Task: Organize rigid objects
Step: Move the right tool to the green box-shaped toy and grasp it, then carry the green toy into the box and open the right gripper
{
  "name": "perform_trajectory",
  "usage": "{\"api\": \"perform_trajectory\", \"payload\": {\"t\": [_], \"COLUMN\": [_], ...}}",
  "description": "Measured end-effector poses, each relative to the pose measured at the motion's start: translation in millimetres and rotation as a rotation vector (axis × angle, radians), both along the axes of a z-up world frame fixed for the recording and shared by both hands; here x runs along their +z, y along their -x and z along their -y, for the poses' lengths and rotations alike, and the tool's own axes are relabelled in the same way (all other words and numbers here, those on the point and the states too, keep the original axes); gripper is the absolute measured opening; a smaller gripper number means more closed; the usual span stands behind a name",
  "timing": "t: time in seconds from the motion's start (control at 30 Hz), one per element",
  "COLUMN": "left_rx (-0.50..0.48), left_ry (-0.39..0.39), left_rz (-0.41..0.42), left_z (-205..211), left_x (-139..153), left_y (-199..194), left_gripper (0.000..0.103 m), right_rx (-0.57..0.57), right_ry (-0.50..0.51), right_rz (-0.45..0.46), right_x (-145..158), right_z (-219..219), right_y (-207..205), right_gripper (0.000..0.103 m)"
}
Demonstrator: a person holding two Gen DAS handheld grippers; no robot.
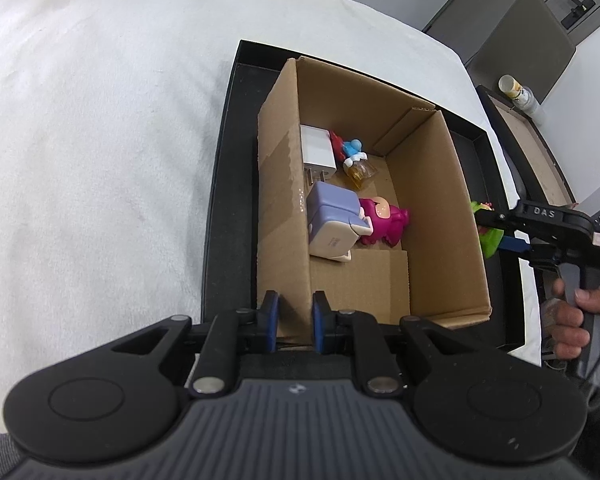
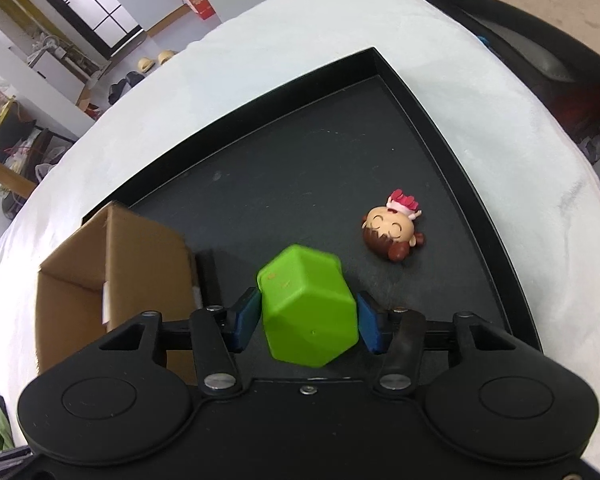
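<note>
Five objects already lie in the cardboard box [image 1: 420, 184] on the black tray [image 2: 440, 112]. My right tool [image 2: 308, 320] clamps the green block [image 2: 306, 312] above the tray floor, beside the box. One doll-head figurine [image 2: 392, 236] remains outside. My left tool [image 1: 294, 316] is closed, empty.
</note>
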State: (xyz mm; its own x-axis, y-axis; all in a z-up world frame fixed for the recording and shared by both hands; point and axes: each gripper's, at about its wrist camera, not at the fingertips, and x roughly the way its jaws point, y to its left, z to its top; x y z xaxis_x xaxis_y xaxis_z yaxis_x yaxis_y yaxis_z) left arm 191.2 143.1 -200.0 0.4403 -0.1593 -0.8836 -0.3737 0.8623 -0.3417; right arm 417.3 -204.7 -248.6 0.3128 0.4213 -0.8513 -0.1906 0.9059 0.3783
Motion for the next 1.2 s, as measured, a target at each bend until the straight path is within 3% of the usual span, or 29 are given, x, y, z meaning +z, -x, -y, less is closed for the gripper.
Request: {"api": "perform_trajectory", "payload": {"t": [0.3,0.87,1.2], "left_rx": [-0.005,-0.023,-0.021], "left_ry": [-0.004,-0.014,0.021], "left_rz": [0.019,0.040,0.050], "left_z": [1,3,-2], "left_x": [4,7,6], "left_y": [4,8,11], "left_gripper": [0.014,0.013,0.013], "right_rx": [0.027,0.098,0.144], "right_ry": [0.001,-0.029,-0.022], "right_rz": [0.027,0.156,0.184], "right_x": [20,88,99], "right_z": [-5,-48,-79], "right_y": [17,21,30], "right_gripper": [0.050,0.050,0.050]}}
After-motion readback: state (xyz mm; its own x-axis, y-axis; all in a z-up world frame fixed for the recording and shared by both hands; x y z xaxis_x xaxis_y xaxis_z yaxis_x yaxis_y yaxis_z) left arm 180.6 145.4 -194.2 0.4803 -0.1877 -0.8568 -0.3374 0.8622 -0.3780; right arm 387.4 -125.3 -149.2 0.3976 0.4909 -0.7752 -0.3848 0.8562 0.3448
